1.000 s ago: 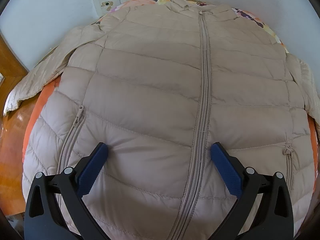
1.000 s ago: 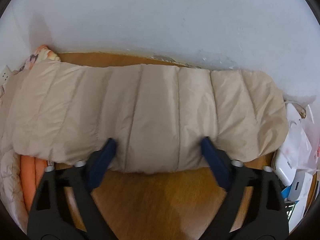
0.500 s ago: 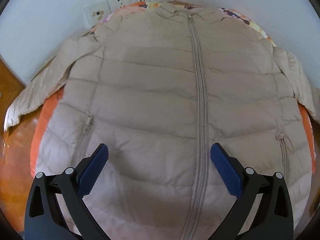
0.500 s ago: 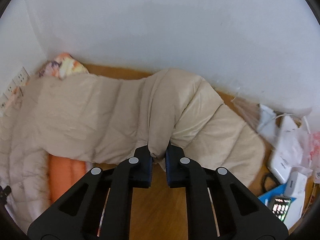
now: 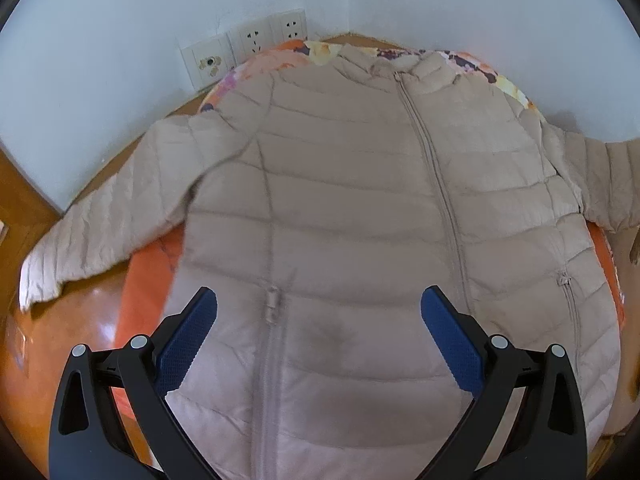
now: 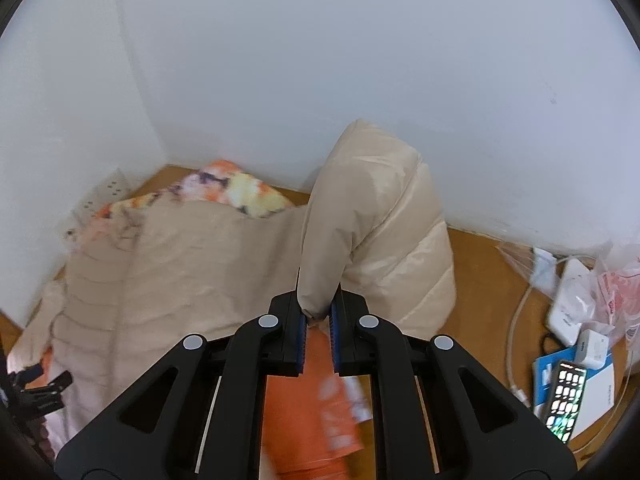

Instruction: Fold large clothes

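Note:
A beige quilted puffer jacket (image 5: 360,208) lies front up, zipped, on an orange flowered cloth (image 5: 140,304) over a wooden surface. Its left sleeve (image 5: 112,216) stretches out flat toward the left. My left gripper (image 5: 320,312) is open and empty, hovering over the jacket's lower front. My right gripper (image 6: 318,320) is shut on the jacket's right sleeve (image 6: 360,216) and holds it lifted, so the sleeve arches up above the jacket body (image 6: 180,268). The left gripper shows at the lower left edge of the right wrist view (image 6: 36,384).
White walls meet in a corner behind the jacket, with wall sockets (image 5: 244,48) low on the left wall. At the right lie a lit phone (image 6: 566,396), white chargers (image 6: 568,300), a cable and a plastic bag (image 6: 616,284) on the wood.
My right gripper closed on the right sleeve and lifted it up and toward the jacket body. My left gripper stayed open and drew back and left over the jacket.

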A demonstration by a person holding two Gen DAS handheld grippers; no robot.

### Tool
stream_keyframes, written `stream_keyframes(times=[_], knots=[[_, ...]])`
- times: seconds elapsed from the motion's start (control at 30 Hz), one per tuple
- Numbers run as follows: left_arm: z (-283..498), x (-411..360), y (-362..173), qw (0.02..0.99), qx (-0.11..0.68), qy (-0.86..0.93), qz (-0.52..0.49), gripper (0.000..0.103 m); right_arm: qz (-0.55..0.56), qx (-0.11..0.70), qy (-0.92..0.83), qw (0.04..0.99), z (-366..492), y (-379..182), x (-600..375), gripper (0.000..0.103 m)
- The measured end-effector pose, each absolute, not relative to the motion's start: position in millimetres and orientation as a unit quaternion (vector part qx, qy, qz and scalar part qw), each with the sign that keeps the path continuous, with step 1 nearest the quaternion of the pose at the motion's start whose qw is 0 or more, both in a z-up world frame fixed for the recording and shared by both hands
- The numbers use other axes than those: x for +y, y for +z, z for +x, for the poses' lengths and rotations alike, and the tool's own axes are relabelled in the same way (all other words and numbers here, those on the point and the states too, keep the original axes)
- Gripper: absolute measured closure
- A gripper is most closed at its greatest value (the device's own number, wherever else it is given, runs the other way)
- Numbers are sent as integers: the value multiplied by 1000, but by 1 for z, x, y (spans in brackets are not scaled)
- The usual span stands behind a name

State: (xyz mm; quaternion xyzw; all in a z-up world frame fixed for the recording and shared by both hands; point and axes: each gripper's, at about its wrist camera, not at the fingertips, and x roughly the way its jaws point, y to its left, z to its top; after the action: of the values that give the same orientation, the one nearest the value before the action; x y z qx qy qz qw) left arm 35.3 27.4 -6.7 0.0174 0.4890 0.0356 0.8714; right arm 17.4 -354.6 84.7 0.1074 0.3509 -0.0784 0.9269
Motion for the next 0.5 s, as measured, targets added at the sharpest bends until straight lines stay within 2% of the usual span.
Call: stream_keyframes(times=[0.5], knots=[[37,94,-2,876,481,22,11,5,111,356,21,928,55,96,-208,93]])
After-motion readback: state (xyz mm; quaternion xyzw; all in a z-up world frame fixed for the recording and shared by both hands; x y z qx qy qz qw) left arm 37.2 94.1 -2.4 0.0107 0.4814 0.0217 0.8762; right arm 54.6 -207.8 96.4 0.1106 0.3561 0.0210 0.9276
